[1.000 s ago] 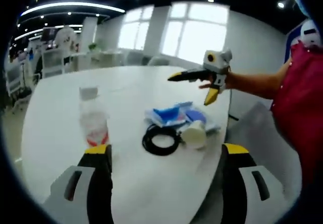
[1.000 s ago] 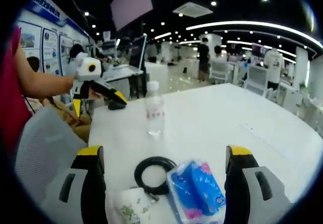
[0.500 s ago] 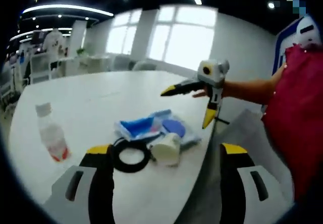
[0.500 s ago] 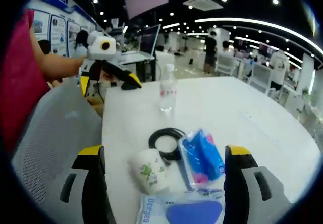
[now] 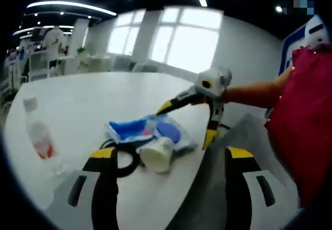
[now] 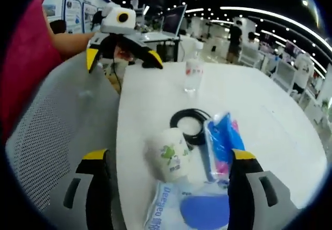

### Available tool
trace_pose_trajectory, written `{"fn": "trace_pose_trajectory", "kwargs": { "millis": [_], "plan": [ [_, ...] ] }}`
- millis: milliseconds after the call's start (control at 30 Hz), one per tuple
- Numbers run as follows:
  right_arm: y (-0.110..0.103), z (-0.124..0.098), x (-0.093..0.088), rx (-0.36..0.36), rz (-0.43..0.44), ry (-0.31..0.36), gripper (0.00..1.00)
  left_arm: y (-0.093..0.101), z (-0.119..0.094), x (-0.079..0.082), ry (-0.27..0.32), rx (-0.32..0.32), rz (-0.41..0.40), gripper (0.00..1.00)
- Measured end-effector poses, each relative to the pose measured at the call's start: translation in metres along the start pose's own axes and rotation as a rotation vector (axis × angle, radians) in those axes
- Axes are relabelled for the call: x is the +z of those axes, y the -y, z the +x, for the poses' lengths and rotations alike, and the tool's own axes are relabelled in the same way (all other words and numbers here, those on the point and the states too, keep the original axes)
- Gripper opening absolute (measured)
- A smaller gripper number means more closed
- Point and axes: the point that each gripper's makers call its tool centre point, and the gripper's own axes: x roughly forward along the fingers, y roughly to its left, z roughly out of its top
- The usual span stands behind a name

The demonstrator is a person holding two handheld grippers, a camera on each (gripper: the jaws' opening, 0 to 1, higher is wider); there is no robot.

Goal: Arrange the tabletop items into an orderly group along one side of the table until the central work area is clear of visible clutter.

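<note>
On the white table (image 5: 98, 92) lie a white paper cup (image 5: 155, 155) on its side, a black cable coil (image 5: 123, 160), a blue tissue packet (image 5: 129, 129) and a wipes pack (image 5: 170, 131). A clear water bottle (image 5: 39, 137) stands apart at the left. My left gripper (image 5: 170, 154) is open, short of the cup. The right gripper (image 5: 187, 122) hangs open over the wipes pack. In the right gripper view, my right gripper (image 6: 169, 155) is open around the cup (image 6: 171, 155), above the wipes pack (image 6: 199, 212). Beyond lie the coil (image 6: 189, 124), packet (image 6: 223, 139) and bottle (image 6: 192, 74). The left gripper (image 6: 123, 60) is open at the far table edge.
A grey mesh chair (image 6: 52, 131) stands against the table edge beside the cluster. A person's bare arm (image 5: 249, 92) and red sleeve (image 5: 301, 116) hold the right gripper. The table (image 6: 264, 105) stretches bare past the items, with desks and people behind.
The right gripper has dropped down and in over the wipes pack and cup. The left gripper's camera has swung, so the bottle now sits at the view's left edge.
</note>
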Motion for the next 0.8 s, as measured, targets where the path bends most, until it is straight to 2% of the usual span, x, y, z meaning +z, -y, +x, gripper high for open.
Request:
{"fn": "trace_pose_trajectory", "kwargs": {
  "millis": [367, 700, 800],
  "plan": [
    [0.000, 0.020, -0.015, 0.055, -0.046, -0.074, 0.84, -0.001, 0.002, -0.006, -0.011, -0.006, -0.010, 0.81],
    [0.001, 0.036, -0.022, 0.099, -0.093, -0.131, 0.66, 0.000, 0.003, -0.008, -0.018, -0.010, -0.015, 0.81],
    [0.000, 0.042, -0.027, 0.110, -0.118, -0.160, 0.64, 0.000, 0.003, -0.008, -0.019, -0.010, -0.015, 0.81]
  ]
}}
